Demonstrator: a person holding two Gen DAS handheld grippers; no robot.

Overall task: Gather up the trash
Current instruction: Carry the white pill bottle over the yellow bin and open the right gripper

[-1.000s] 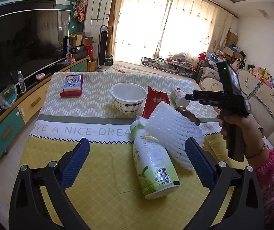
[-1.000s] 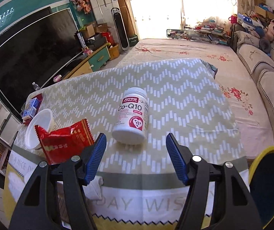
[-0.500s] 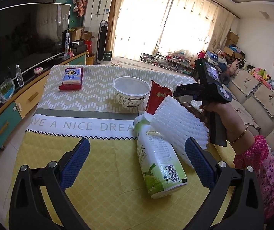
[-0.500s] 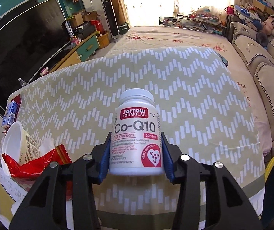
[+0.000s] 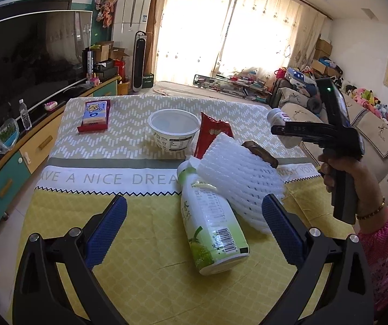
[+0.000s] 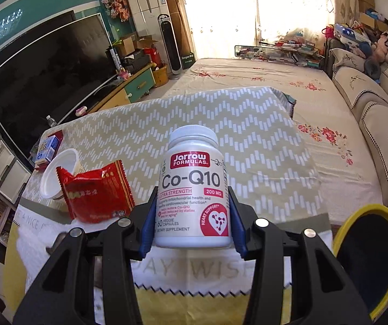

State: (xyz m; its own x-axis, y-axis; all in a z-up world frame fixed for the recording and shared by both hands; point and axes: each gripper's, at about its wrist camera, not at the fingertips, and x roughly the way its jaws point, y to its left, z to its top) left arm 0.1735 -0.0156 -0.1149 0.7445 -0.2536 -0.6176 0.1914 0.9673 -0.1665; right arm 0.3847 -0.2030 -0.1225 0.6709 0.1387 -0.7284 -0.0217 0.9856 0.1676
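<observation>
Gripping a white supplement bottle (image 6: 194, 189) upright by its body, the right gripper (image 6: 191, 216) has just closed its blue fingers (image 6: 147, 222) on it and holds it clear of the counter (image 6: 261, 140). The hold sits low on the label, cap free, probably so the bottle can be tipped out over the yellow-rimmed bin (image 6: 367, 260) just to the right. Label reads "Jarrow Formulas", "Co-Q10", "Extra Strength", "200 mg", "Heart Support", "60 veggie capsules".

The left gripper (image 5: 194, 224) hangs open and empty above a green drink bottle (image 5: 210, 222) lying on its side; barcode legible, text too small. A white foam fruit net (image 5: 242, 178) leans on that bottle, apparently dropped there as rubbish.

Further back:
- white tub (image 5: 173, 131), open side up
- red snack wrapper (image 5: 211, 135), characters unreadable
- small carton on a red tray (image 5: 95, 115)

Cloth printing: "...AVE A NICE DREA...", "WISH YOU". Most trash not yet collected.
</observation>
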